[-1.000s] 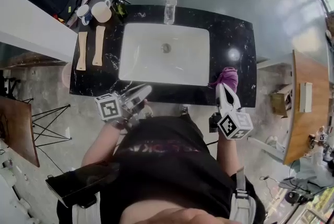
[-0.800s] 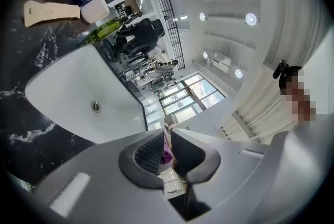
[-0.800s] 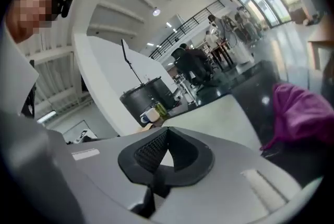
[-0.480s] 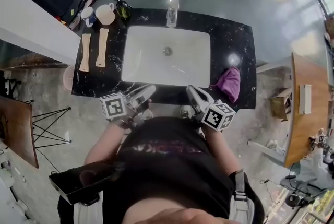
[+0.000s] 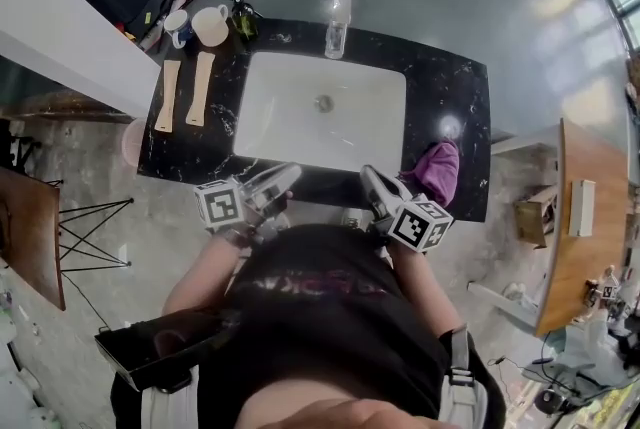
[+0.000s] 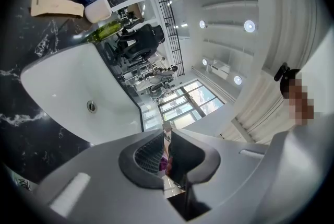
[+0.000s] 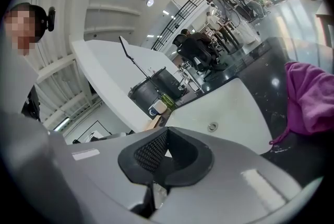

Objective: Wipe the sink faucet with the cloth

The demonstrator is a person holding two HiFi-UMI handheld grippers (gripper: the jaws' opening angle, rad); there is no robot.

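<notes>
Cloth (image 7: pixel 310 95) plain in right gripper view, sliver in left; right tongs (image 7: pixel 167 137) shut, left tongs (image 6: pixel 167 147) ajar.

Pulled the grey, marker-cubed right gripper (image 5: pixel 370 176) back off the crumpled purple cloth (image 5: pixel 437 172) and leftward along the near edge of the black marble counter (image 5: pixel 462 97). Left that cloth lying free, just right of the closed, empty jaws.

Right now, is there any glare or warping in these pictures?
Head view: a bright lamp reflection glares on the black counter right of the sink, and straight edges bow. Both gripper views: dark round borders, strong fisheye bending.
</notes>
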